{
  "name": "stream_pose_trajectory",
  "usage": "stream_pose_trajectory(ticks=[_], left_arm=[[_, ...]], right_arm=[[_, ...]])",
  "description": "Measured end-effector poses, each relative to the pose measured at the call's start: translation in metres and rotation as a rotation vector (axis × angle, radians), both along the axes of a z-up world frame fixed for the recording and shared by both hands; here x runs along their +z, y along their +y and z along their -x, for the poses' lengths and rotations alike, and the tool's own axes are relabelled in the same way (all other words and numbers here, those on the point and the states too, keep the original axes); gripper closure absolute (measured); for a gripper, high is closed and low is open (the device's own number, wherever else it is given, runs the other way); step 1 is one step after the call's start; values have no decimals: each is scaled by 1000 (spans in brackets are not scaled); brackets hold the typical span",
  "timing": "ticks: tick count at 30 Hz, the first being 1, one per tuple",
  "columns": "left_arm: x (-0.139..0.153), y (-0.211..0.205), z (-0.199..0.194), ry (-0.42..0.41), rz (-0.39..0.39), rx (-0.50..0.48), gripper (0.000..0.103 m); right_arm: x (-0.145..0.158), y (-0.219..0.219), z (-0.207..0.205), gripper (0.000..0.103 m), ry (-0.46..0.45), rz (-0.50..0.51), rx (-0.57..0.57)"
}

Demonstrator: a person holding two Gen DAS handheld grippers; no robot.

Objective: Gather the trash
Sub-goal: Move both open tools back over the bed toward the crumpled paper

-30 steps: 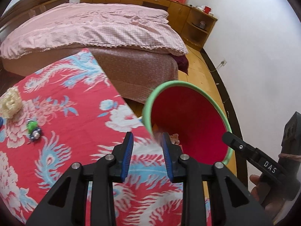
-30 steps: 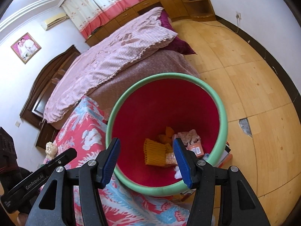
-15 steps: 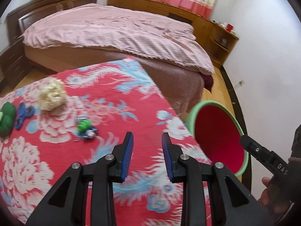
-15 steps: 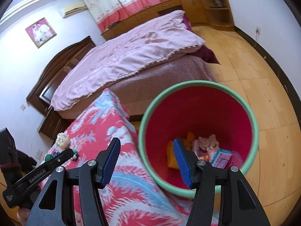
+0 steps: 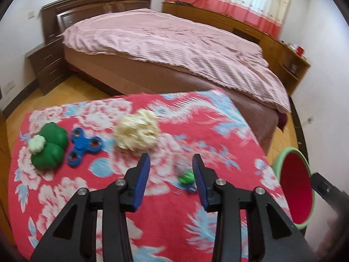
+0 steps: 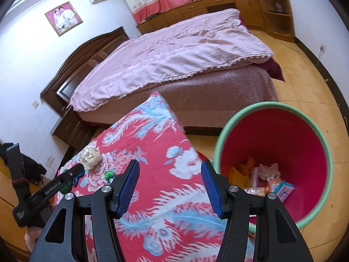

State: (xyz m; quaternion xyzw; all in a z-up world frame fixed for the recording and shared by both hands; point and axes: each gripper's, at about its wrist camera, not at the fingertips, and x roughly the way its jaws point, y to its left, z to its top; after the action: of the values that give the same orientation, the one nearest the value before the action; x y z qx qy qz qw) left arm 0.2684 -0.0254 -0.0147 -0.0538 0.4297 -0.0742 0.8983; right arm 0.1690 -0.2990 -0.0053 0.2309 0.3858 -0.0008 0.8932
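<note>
Trash waiting on the worktop (image 5: 91, 198), which wears a red cloth printed with white flowers and blue feathers, includes a cream crumpled paper wad (image 5: 137, 132) near the far middle and a small green-and-blue scrap (image 5: 186, 178), blurred, lying just ahead of the left tongs (image 5: 171, 175). The scrap sits close beside the inner face of the right-hand blue pad but no pad presses on it; the jaws have just been opening and stand apart, with nothing gripped. To the left of the wad lie a blue fidget spinner (image 5: 84, 146) and, touching its edge, a green toy pepper (image 5: 49, 145) with a pale stem cap.

Off the worktop's right edge, on the wooden floor, stands the red bin (image 6: 322, 174) with a mint-green rim. Inside it lie an orange mesh piece (image 6: 237, 175), a pink crumpled piece (image 6: 269, 171) and a small pink-and-blue carton (image 6: 284, 188), along with other bits too jumbled to name.

The right tongs (image 6: 170, 188) hang released over the near corner of the cloth, beside the bin's rim, with only the printed fabric showing between the blue pads. In the right wrist view the left tongs appear at the lower left, a hand (image 6: 31, 237) partly visible beneath the handle.

Behind the worktop stands a bed (image 5: 174, 43) under a pink quilt.
</note>
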Motion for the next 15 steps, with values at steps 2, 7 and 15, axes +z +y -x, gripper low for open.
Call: stream_pose_trajectory(ticks=[2,7,15], left_arm=[[-3,10,-8,3,2,21,61],[-15,28,-28,20,-1,62,56],[-31,41,-57,17,-32,79,50]], right_arm=[[-1,8,-7,43,4,4,12],[-8,29,-27,43,20,18,45],[-22,51,-55,43,48,40,82]])
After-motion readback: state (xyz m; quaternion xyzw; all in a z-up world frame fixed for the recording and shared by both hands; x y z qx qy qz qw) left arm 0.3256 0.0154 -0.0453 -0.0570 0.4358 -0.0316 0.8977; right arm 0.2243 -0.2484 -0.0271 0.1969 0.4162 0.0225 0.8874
